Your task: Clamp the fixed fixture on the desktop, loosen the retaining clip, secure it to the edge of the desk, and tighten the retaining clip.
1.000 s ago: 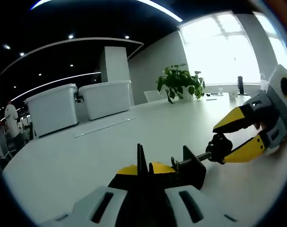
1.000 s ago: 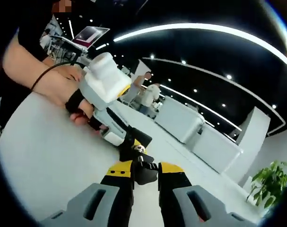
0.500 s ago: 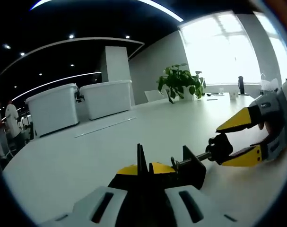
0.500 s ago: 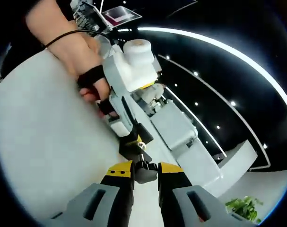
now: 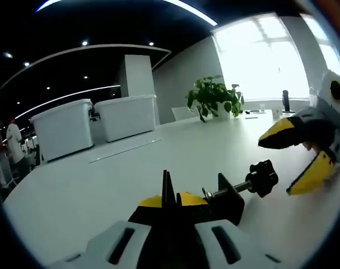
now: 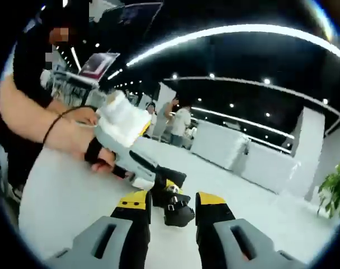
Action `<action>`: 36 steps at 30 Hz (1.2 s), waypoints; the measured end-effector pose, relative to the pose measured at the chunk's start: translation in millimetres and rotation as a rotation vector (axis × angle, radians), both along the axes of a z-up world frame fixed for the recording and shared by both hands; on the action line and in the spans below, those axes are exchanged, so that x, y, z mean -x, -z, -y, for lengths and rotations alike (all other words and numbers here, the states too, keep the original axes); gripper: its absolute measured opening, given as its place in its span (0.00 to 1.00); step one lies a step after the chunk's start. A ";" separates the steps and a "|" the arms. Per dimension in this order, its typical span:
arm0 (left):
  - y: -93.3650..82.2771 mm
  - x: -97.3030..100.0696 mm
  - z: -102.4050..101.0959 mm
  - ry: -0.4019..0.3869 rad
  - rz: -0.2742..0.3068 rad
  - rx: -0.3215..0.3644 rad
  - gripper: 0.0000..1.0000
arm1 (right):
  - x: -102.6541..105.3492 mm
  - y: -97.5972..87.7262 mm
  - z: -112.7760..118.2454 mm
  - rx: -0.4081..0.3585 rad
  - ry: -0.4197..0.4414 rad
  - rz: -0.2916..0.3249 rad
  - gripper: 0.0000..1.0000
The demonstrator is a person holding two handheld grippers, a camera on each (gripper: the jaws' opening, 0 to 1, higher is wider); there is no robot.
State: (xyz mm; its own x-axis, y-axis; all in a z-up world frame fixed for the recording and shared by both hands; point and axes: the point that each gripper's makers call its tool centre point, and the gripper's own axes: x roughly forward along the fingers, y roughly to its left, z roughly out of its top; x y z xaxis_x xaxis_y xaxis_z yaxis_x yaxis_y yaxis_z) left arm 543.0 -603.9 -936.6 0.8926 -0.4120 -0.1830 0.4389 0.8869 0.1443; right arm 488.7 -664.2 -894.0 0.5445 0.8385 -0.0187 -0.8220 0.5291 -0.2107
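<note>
My left gripper (image 5: 171, 199) is shut on the black clamp fixture (image 5: 226, 200), holding it just above the white desk (image 5: 91, 185). The fixture's screw sticks out to the right and ends in a black knob (image 5: 263, 178). My right gripper (image 5: 274, 168) hangs open just right of that knob, its yellow-tipped jaws spread and off it. In the right gripper view, my right gripper (image 6: 172, 198) stands open with the knob (image 6: 178, 214) in line between its jaws. Beyond it a hand (image 6: 74, 131) holds the white left gripper (image 6: 165, 180).
Two large white bins (image 5: 63, 129) (image 5: 127, 115) stand at the far side of the desk. A potted plant (image 5: 212, 95) sits before a bright window. People (image 6: 181, 126) stand in the background. The person's arm and body are at the left of the right gripper view.
My right gripper, which was closed around the knob, has opened and drawn back to the right. The left gripper and fixture have held still.
</note>
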 end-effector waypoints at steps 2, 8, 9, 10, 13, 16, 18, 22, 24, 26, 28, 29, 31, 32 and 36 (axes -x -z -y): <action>0.0 0.0 0.0 0.001 0.000 0.000 0.06 | -5.9 6.0 4.4 -0.067 -0.014 -0.157 0.28; -0.2 0.5 0.0 0.000 0.001 -0.001 0.06 | -17.7 9.6 10.4 -0.160 -0.003 -0.315 0.21; -0.1 0.6 0.0 0.000 0.001 -0.001 0.06 | -16.8 13.9 7.2 -0.147 -0.010 -0.342 0.21; -0.1 0.7 -0.1 0.000 0.001 0.000 0.06 | -17.1 15.0 6.7 -0.142 -0.007 -0.347 0.21; -0.1 0.7 -0.1 0.000 0.001 0.000 0.06 | -15.8 20.1 1.2 -0.136 -0.030 -0.391 0.21; 0.0 0.6 -0.2 -0.001 0.002 -0.001 0.06 | -15.3 23.6 0.2 -0.157 -0.033 -0.475 0.20; 0.0 0.3 -0.4 -0.003 0.002 -0.001 0.06 | -15.8 22.5 -0.5 -0.149 -0.033 -0.437 0.20; 0.0 0.0 -0.8 -0.006 0.003 -0.002 0.06 | -12.4 19.6 -2.4 -0.093 -0.021 -0.294 0.19; 0.1 0.1 -1.0 -0.008 0.003 -0.002 0.06 | -9.5 17.6 -4.1 -0.049 -0.016 -0.184 0.19; 0.2 0.2 -1.0 -0.009 0.003 -0.003 0.06 | -6.7 17.2 -4.9 -0.014 -0.005 -0.120 0.19; 0.2 0.5 -1.1 -0.012 0.006 -0.006 0.06 | -6.8 16.3 -5.3 0.019 0.007 -0.069 0.19; 0.2 0.6 -1.2 -0.013 0.007 -0.008 0.06 | -6.6 15.8 -6.0 0.038 0.015 -0.033 0.19; 0.3 0.4 -2.0 -0.023 0.007 -0.010 0.06 | -4.2 14.6 -8.7 0.108 0.038 0.083 0.19; 0.5 -0.1 -2.4 -0.025 0.006 -0.009 0.06 | -0.4 15.0 -10.4 0.150 0.041 0.162 0.19; 0.4 0.6 -2.3 -0.029 0.008 -0.011 0.06 | 2.3 15.8 -11.3 0.191 0.058 0.216 0.19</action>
